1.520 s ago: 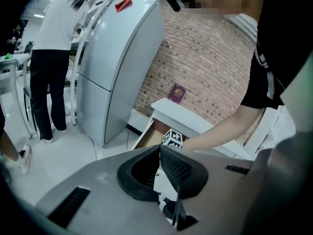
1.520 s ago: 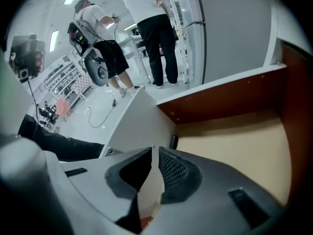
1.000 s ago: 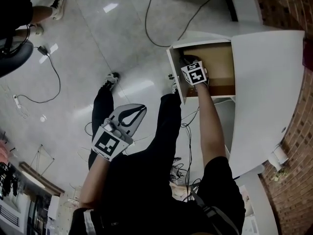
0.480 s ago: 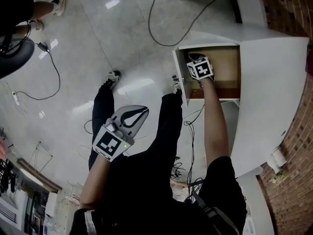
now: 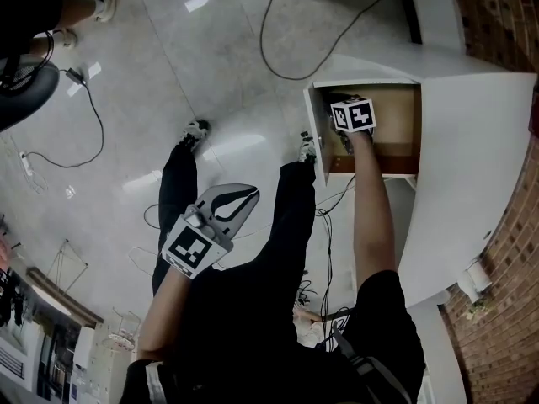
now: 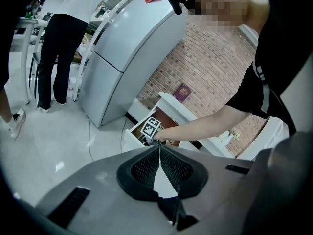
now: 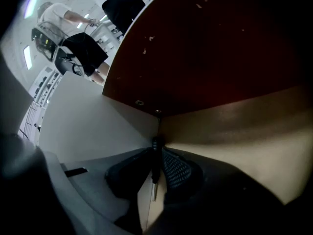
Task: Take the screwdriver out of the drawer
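Note:
My right gripper (image 5: 344,137) reaches down into the open drawer (image 5: 396,108) of a white cabinet (image 5: 472,158); its marker cube hides the jaws in the head view. In the right gripper view, the right gripper (image 7: 155,148) is shut on the screwdriver (image 7: 155,170), whose black handle sits at the jaw tips and whose metal shaft runs back between the pads. The drawer's wooden floor and white inner wall fill that view. My left gripper (image 5: 240,199) hangs by the person's left leg, far from the drawer. The left gripper (image 6: 159,150) is shut and holds nothing.
The drawer's white front panel (image 5: 317,137) juts out toward the person's legs. Cables (image 5: 269,32) trail over the tiled floor. Another person's legs (image 5: 76,7) stand at the far left. A grey appliance (image 6: 127,58) and a brick wall (image 6: 215,72) lie beyond.
The right gripper has shifted a little farther along inside the drawer. The left gripper has stayed where it was, shut.

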Demonstrator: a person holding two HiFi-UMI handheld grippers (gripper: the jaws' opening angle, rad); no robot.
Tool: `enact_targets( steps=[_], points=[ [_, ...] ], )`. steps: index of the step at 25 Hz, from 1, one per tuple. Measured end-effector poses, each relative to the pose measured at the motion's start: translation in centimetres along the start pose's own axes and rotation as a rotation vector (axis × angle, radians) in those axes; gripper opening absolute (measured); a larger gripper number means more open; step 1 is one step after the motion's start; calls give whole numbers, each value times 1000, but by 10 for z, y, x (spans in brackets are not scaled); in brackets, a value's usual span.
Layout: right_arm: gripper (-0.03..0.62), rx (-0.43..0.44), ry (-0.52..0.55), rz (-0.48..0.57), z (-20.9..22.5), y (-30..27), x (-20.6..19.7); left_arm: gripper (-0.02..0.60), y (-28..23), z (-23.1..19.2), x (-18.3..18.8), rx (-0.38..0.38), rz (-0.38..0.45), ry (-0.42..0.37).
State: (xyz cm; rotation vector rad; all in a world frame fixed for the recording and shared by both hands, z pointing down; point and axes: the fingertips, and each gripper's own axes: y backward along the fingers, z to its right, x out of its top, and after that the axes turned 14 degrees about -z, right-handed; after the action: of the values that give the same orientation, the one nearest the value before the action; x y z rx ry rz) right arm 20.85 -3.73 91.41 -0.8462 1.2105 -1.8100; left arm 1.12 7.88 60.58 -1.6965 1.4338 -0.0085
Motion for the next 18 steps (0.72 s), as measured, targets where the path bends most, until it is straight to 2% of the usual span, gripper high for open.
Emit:
enact_targets(
  steps=[2,6,9,13,18],
  points=[
    [105,35,21,11,-2,-1,0,18,0,0,0,-6,2,11],
    [118,107,-13,65,-1,-6,-1,18,-1,-1,3,-3,11,15],
    [115,66,-15,95,1,-3,0,18,-1,2,5,6,10,9],
    [114,-31,-4,107,1,3,1,18,3,3,11,21,4,-14],
    [112,-114,22,158,-12,31,0,18,15,8,29,33,21,-8]
  ],
)
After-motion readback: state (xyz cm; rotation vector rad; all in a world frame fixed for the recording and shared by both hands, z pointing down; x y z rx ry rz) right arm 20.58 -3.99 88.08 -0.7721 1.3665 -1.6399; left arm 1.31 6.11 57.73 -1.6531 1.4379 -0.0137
